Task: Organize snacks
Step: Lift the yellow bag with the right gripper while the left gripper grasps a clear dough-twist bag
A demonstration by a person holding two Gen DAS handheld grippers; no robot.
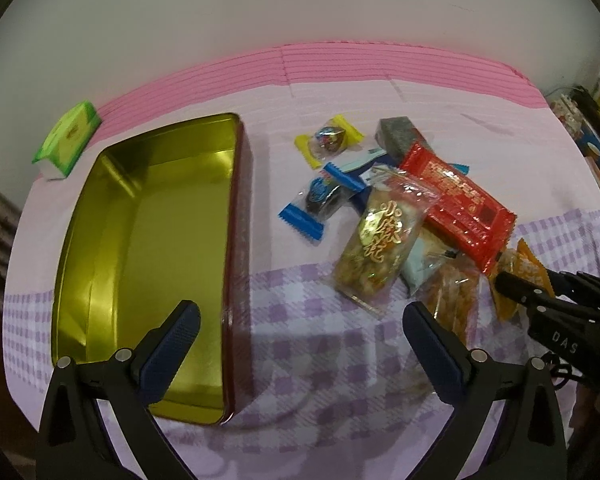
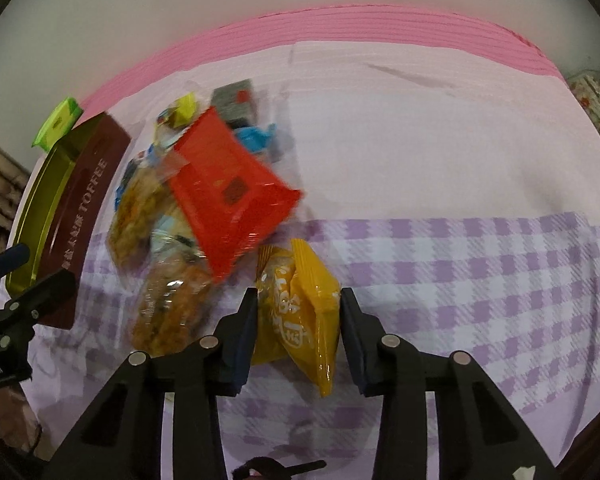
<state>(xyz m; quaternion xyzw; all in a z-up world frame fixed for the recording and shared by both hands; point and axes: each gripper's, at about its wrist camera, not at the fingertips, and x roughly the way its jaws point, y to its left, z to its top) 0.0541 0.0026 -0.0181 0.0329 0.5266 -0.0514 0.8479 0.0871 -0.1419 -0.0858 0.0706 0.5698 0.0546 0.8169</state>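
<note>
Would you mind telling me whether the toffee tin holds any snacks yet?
Empty, as far as visible: the toffee tin shows only its bare gold floor, and the snack pile lies on the tablecloth beside it.

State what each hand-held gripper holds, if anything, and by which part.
The right hand-held gripper brackets the orange snack packet across its sides; whether it grips cannot be told. The left hand-held gripper is open, holding nothing.

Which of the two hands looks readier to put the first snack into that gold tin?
The right gripper. Its fingers already sit either side of the yellow snack packet, ready to close on it. The left gripper hangs open and holds nothing, beside the empty tin.
</note>
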